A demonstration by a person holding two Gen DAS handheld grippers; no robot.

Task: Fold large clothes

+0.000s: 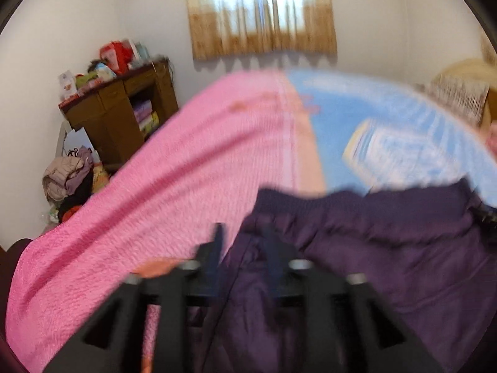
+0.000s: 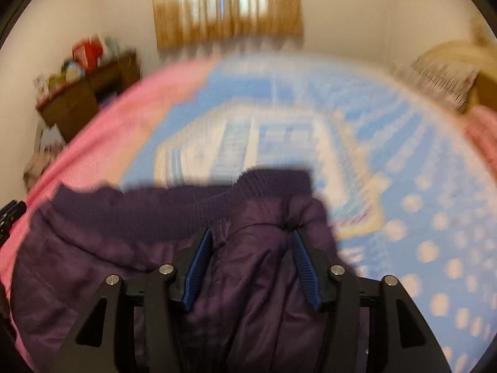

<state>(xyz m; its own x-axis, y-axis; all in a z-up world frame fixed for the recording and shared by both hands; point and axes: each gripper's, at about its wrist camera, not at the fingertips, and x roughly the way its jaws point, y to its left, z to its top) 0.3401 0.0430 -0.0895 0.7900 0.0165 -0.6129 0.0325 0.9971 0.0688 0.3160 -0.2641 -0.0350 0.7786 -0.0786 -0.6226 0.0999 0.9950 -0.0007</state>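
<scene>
A dark purple padded jacket (image 1: 388, 248) lies on a bed with a pink blanket (image 1: 170, 186) and a blue patterned cover (image 1: 388, 124). My left gripper (image 1: 245, 236) has its blue pads close together with a fold of the jacket's left edge between them; the view is blurred. In the right wrist view the jacket (image 2: 108, 248) fills the lower left, its ribbed hem (image 2: 273, 183) at the top. My right gripper (image 2: 251, 239) holds a thick bunch of the jacket's fabric between its blue pads (image 2: 303, 264).
A brown wooden cabinet (image 1: 124, 118) with toys on top stands by the left wall. A heap of clothes (image 1: 71, 180) lies on the floor beside it. A curtained window (image 1: 261, 12) is behind the bed. A pillow (image 1: 459, 99) lies at the far right.
</scene>
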